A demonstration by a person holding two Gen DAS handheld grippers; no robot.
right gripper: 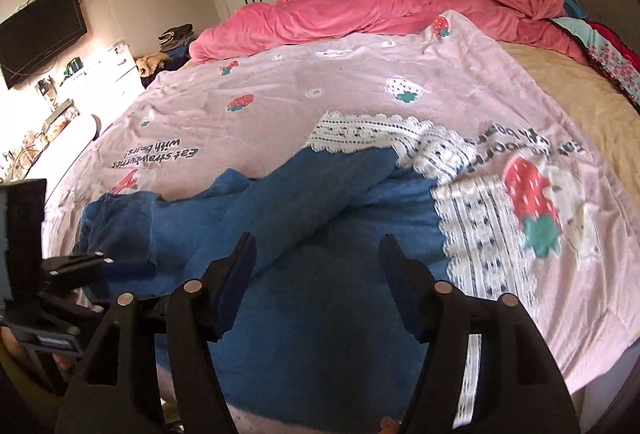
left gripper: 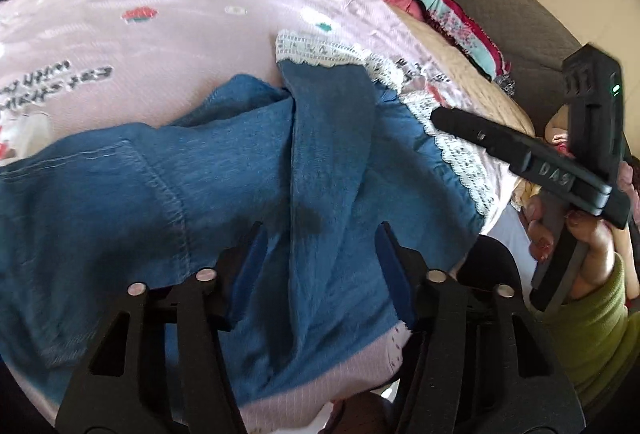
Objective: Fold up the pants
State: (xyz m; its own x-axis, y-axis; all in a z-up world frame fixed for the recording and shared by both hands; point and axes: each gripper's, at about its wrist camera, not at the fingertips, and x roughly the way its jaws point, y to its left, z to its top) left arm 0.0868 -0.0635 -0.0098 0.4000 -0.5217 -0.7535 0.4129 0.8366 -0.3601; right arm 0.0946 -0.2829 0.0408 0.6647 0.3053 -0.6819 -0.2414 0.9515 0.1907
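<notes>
Pants (left gripper: pixel 224 169), blue denim with lace hems, lie crumpled on the pink sheet (left gripper: pixel 168 33) across mid-frame in both views, one leg folded over the other. Their lower part runs out of sight under the claws. The left claw (left gripper: pixel 320 254) stands parted over a raised denim fold; whether its pads press it is hard to tell. The right claw (right gripper: pixel 316 270) hangs open above the cloth, gripping nothing. At the far right of the left view, a hand (left gripper: pixel 576 234) is half hidden behind that tool.
</notes>
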